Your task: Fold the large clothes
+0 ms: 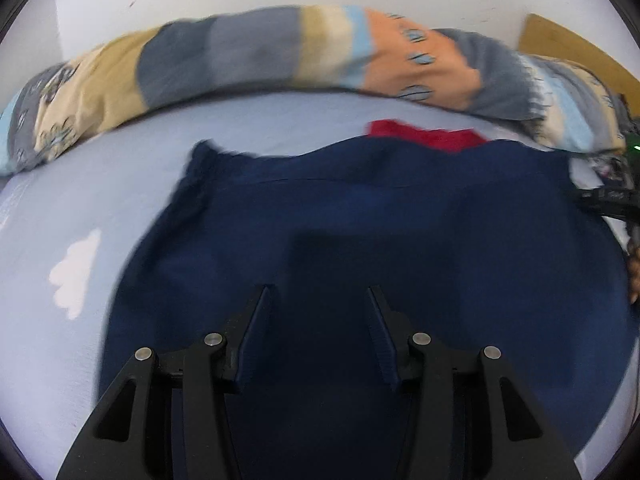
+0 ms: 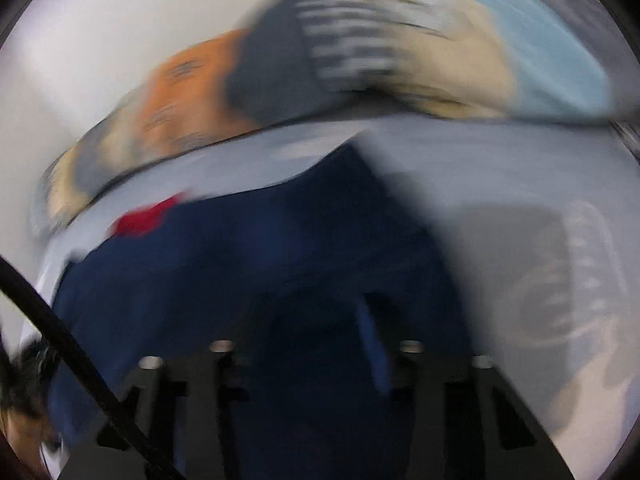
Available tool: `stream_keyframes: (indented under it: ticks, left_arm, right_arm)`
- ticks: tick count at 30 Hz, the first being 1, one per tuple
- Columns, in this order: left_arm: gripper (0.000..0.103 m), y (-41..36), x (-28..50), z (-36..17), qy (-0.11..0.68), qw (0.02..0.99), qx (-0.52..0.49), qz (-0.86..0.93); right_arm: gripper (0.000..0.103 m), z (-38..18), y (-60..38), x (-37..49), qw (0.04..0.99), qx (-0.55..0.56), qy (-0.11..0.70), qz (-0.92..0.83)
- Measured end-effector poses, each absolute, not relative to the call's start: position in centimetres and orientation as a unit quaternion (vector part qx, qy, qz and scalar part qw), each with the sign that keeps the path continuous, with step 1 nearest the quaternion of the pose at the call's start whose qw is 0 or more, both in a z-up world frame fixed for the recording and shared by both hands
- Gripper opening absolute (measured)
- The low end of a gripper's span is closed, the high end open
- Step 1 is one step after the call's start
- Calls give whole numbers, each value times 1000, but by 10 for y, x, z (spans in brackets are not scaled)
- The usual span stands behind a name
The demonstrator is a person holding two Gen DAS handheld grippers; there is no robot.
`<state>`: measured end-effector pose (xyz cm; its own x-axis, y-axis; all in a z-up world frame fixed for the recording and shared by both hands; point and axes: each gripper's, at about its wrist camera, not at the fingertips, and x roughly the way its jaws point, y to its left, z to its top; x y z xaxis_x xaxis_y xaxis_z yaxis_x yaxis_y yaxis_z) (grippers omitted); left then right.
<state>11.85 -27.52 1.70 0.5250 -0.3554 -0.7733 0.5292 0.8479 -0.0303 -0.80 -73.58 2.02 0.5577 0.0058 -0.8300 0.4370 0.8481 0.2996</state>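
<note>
A large navy blue garment (image 1: pixel 380 220) lies spread on a pale blue bed sheet (image 1: pixel 120 168). A red part (image 1: pixel 424 136) shows at its far edge. My left gripper (image 1: pixel 320 292) is open and empty, above the near middle of the garment. The right wrist view is blurred by motion. It shows the same navy garment (image 2: pixel 260 248) with its red part (image 2: pixel 140 216) at the left. My right gripper (image 2: pixel 316 304) hangs over the garment, its fingers apart with nothing seen between them.
A rolled patchwork quilt (image 1: pixel 260 52) in beige, grey, orange and light blue lies along the far side of the bed against a white wall; it also shows in the right wrist view (image 2: pixel 360 60). The other gripper (image 1: pixel 612 200) shows at the right edge. A black cable (image 2: pixel 72 344) crosses the lower left.
</note>
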Motion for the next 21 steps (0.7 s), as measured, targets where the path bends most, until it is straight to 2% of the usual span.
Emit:
stream_keyframes:
  ticks: [2,3,4,5,8,9,10,11,12,17,21]
  left_arm:
    - [48,-261,118,21,412,872,99,-246]
    - [48,-253,111,26,412,874,94,-239]
    - [48,-248,104,29,410,876,91,-237]
    - [48,-240,93,36,406,879,83,-238]
    - [48,-217,53,61,400,884,54,-235]
    - [48,-209,36,72,394,888,42,-236]
    - [53,-199,20,80,388,891,24,-234]
    - [58,-189,7,86,390,891,5,-231]
    - [58,-177,-7,90,397,889,-20,-228]
    - [58,-135,-52,81,416,881,-99,-202]
    - [58,-109,-68,49,433,872,-152,-171]
  right_arm:
    - [29,23,-757,-19,840,268,443,-163]
    - [30,30,-762,-32,838,274,438,-174]
    - [37,36,-762,-41,839,267,437,-186]
    - [40,43,-757,-52,842,258,435,-189]
    - [42,72,-733,-111,853,278,414,-153]
    - [45,79,-727,-124,855,283,410,-146]
    - [53,90,-716,-147,857,292,403,-131]
    - [56,99,-704,-170,858,305,395,-122]
    - [60,106,-697,-188,857,317,388,-120]
    - [61,111,-668,-242,842,364,382,-113]
    - [61,88,-659,-272,816,422,375,-124]
